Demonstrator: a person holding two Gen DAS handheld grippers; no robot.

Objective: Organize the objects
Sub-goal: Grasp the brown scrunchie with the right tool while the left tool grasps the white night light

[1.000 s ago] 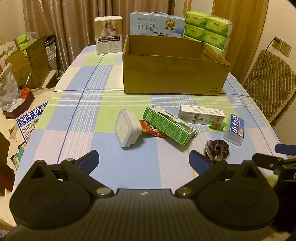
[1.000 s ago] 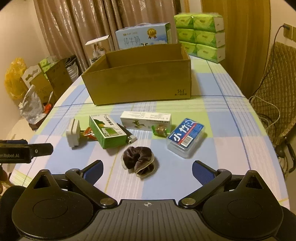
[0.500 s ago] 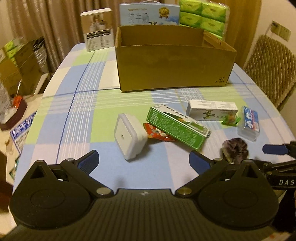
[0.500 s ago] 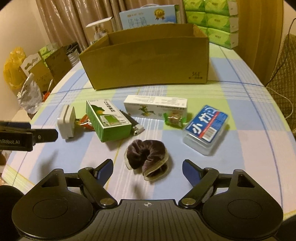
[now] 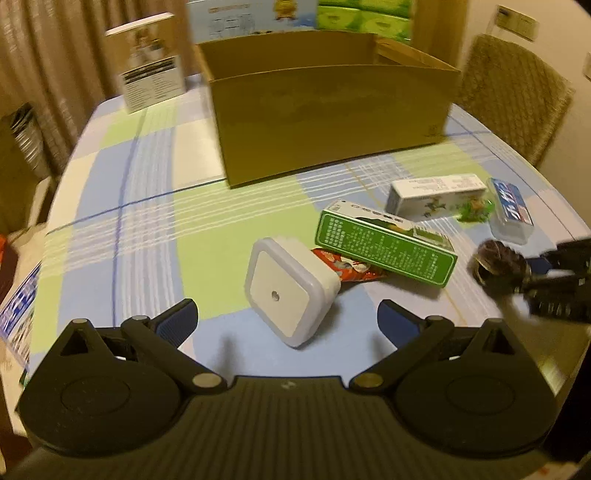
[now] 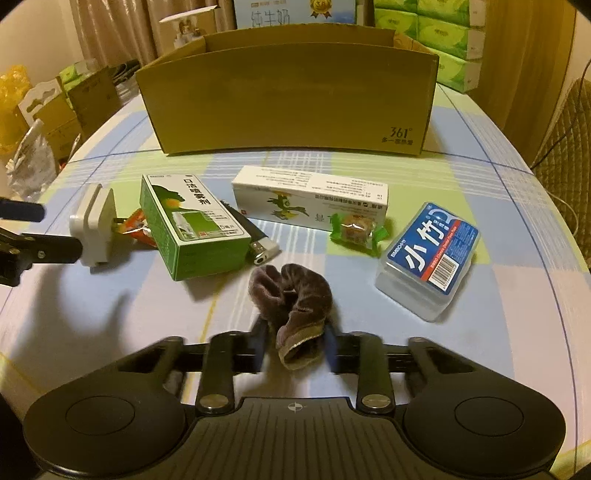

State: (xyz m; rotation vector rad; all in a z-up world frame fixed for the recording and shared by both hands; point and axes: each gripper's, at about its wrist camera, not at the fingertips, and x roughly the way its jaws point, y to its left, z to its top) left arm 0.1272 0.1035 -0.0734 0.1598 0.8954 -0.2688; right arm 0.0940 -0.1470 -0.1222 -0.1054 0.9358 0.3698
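Note:
My right gripper (image 6: pixel 294 336) is closing its jaws on a brown velvet scrunchie (image 6: pixel 291 295) on the checked tablecloth, and the pads squeeze its near end. In the left wrist view the same scrunchie (image 5: pixel 496 264) shows at the right gripper's tip. My left gripper (image 5: pixel 288 317) is open and low over the table. A white square night light (image 5: pixel 288 291) stands tilted just ahead, between its fingers, touching neither. Behind the light lie a green box (image 5: pixel 384 247), a red wrapper (image 5: pixel 347 266) and a white box (image 5: pixel 436 195). An open cardboard box (image 6: pixel 288 96) stands farther back.
A green-wrapped candy (image 6: pixel 356 230), a clear case with a blue label (image 6: pixel 428 258) and a lighter (image 6: pixel 251 236) lie near the scrunchie. Tissue packs (image 6: pixel 436 33) and a milk carton stand behind the cardboard box. A woven chair (image 5: pixel 513 92) is at the right.
Both grippers came down and forward toward the table. The right jaws went from wide open to pinched on the scrunchie. The left gripper rolled and drew close to the night light.

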